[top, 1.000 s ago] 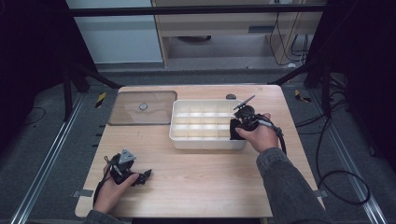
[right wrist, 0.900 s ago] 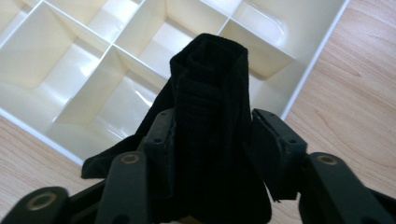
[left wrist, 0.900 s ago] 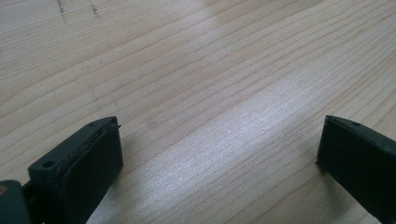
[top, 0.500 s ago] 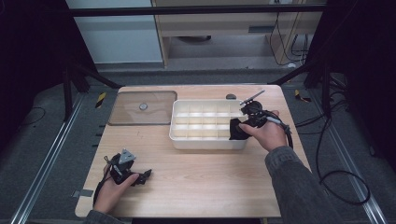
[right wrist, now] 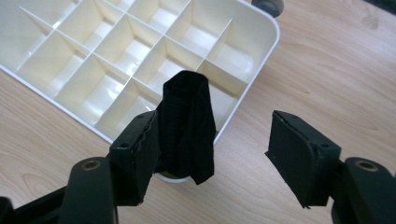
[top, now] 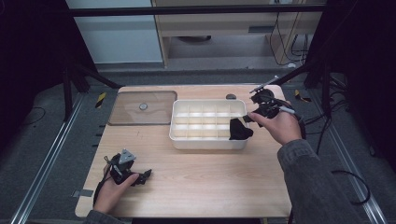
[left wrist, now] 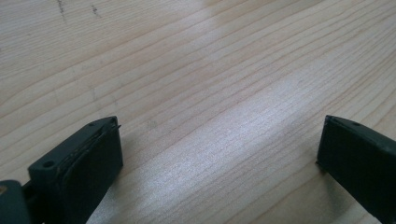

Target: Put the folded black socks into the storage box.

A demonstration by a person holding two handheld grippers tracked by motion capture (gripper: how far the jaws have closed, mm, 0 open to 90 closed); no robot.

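My right gripper (right wrist: 212, 154) has just been opening; its jaws stand apart, the black cloth (right wrist: 187, 126) against the left jaw only. The cloth drapes over the near right corner of the divided tray (top: 208, 140), at its rim. My left gripper (left wrist: 219, 158) rests open on bare bench (top: 210, 182), well apart from the tray.

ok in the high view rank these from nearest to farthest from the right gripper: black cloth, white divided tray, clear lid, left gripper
From the right gripper:
1. black cloth, just beside it, draped over the tray's right end.
2. white divided tray, mid-table, spreading leftward from the gripper.
3. clear lid, flat on the table left of the tray.
4. left gripper, near the table's front left corner.
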